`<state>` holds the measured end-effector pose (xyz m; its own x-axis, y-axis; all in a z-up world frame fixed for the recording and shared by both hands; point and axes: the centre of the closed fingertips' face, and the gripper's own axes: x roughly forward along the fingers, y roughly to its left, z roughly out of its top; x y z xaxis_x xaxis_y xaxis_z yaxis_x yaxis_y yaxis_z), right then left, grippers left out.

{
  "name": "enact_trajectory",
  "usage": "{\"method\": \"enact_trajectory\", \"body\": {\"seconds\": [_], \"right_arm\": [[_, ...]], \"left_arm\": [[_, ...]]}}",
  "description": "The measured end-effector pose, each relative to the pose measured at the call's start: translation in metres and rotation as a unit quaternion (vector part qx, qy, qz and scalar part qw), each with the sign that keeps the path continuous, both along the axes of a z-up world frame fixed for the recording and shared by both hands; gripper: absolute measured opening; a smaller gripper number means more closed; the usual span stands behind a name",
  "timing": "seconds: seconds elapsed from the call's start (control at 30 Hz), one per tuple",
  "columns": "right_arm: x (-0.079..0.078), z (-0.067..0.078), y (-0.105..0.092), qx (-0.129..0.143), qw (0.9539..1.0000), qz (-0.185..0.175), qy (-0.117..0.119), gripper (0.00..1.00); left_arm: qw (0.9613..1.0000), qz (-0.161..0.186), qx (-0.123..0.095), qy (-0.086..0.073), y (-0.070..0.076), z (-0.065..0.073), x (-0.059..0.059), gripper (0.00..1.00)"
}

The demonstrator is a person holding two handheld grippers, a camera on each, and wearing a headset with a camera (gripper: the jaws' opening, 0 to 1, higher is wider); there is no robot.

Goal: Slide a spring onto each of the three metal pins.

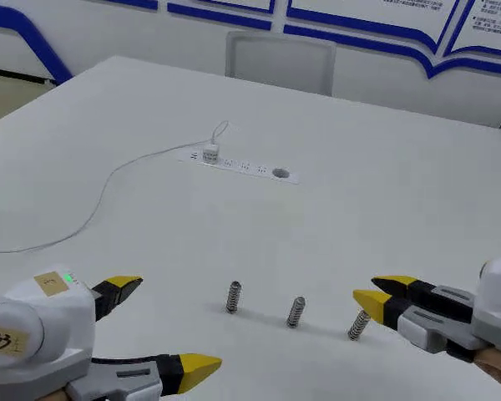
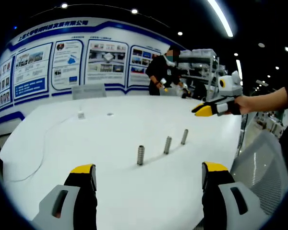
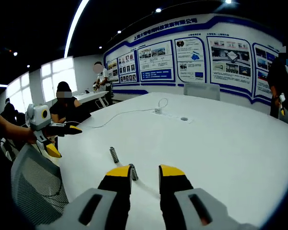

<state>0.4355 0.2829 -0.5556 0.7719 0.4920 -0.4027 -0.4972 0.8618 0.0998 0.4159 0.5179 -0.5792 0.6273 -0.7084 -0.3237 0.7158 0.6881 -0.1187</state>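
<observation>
Three small metal springs stand in a row on the white table: the left spring [image 1: 233, 296], the middle spring [image 1: 296, 312] and the right spring [image 1: 359, 324], which leans a little. I cannot make out the pins inside them. My left gripper [image 1: 160, 326] is at the near left, jaws wide open and empty, well short of the row [image 2: 167, 144]. My right gripper [image 1: 381, 292] hovers just right of the leaning spring, open with a narrow gap and nothing in it. In the right gripper view two springs [image 3: 114, 154] show beside its fingertips [image 3: 119, 172].
A white power strip [image 1: 242, 165] with a plug and a long white cable [image 1: 108, 188] lies mid-table. A chair [image 1: 280, 58] stands at the far edge. A mesh chair back [image 2: 264, 167] is near the table's side. People are in the background [image 3: 65, 103].
</observation>
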Motion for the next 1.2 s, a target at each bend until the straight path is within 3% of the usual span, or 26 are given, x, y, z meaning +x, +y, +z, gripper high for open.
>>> {"method": "enact_trajectory", "body": {"seconds": [0.1, 0.37, 0.5, 0.63, 0.93, 1.2], "right_arm": [[-0.005, 0.001, -0.015, 0.015, 0.9994, -0.031, -0.004, 0.24], [-0.026, 0.002, -0.030, 0.027, 0.9964, -0.076, -0.026, 0.33], [-0.033, 0.003, -0.034, 0.030, 0.9934, -0.096, -0.056, 0.45], [-0.038, 0.000, -0.037, 0.018, 0.9917, -0.108, -0.067, 0.55], [-0.043, -0.013, -0.050, -0.001, 0.9883, -0.143, -0.053, 0.72], [-0.049, -0.027, -0.048, -0.004, 0.9882, -0.149, -0.036, 0.76]], "left_arm": [[0.9998, 0.004, -0.014, -0.012, 0.000, 0.007, 0.002, 0.93], [0.9995, 0.009, -0.023, -0.017, -0.002, 0.013, 0.003, 0.98], [0.9993, 0.014, -0.028, -0.021, -0.002, 0.016, 0.004, 1.00], [0.9994, 0.016, -0.024, -0.020, -0.001, 0.016, 0.004, 1.00], [0.9994, 0.015, -0.022, -0.020, -0.001, 0.015, 0.004, 1.00], [0.9995, 0.014, -0.023, -0.019, -0.001, 0.014, 0.003, 1.00]]}}
